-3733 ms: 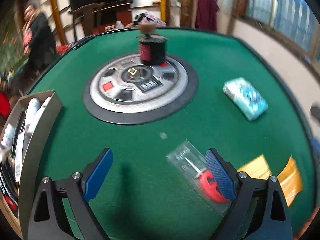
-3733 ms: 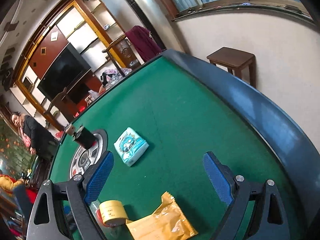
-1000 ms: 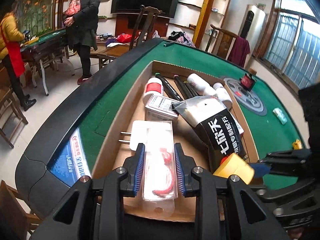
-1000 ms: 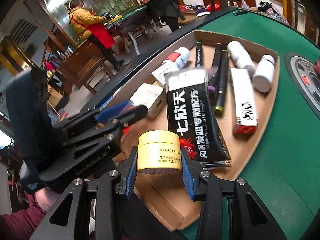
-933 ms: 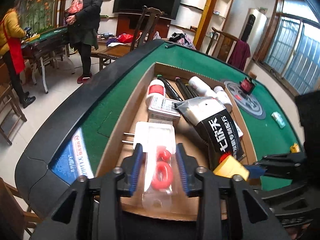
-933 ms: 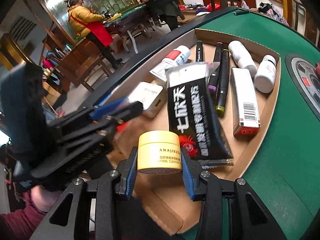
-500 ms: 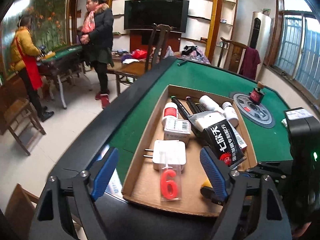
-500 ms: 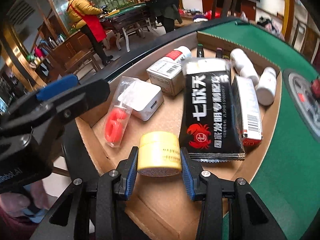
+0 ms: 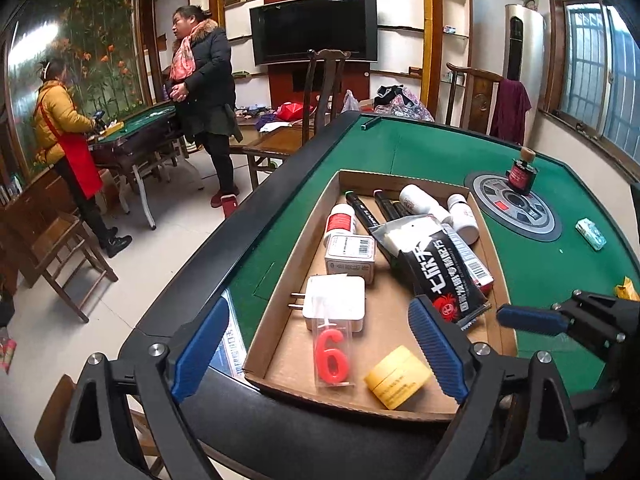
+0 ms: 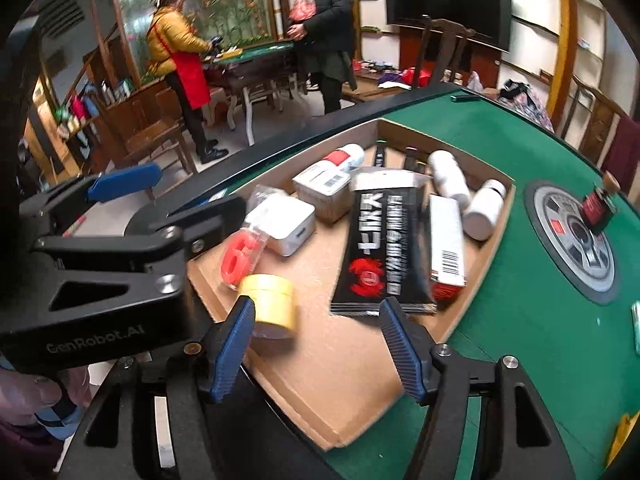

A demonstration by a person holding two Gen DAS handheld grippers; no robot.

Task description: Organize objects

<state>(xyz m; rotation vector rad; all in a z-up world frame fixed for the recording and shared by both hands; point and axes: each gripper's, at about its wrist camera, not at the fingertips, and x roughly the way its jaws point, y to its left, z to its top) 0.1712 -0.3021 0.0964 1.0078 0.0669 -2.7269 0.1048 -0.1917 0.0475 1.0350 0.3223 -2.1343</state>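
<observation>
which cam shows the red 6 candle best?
Left wrist: the red 6 candle lies face-up and unobstructed in the cardboard box, digit readable. Right wrist shows it foreshortened, partly hidden behind the left gripper and the yellow jar.

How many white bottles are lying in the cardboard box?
3. One with a red label by the box's left wall, a long one at the far end, a short one by the right wall. More may be hidden under the black packet.

In the brown cardboard box (image 9: 404,402), a red "6" candle (image 9: 331,354) in clear wrap lies just beside a yellow jar (image 9: 398,377) and overlaps a white plug adapter (image 9: 335,302). Further into the box lies a black packet (image 9: 444,276) with white characters and a red crab. The felt table (image 9: 532,276) around the box is green.
</observation>
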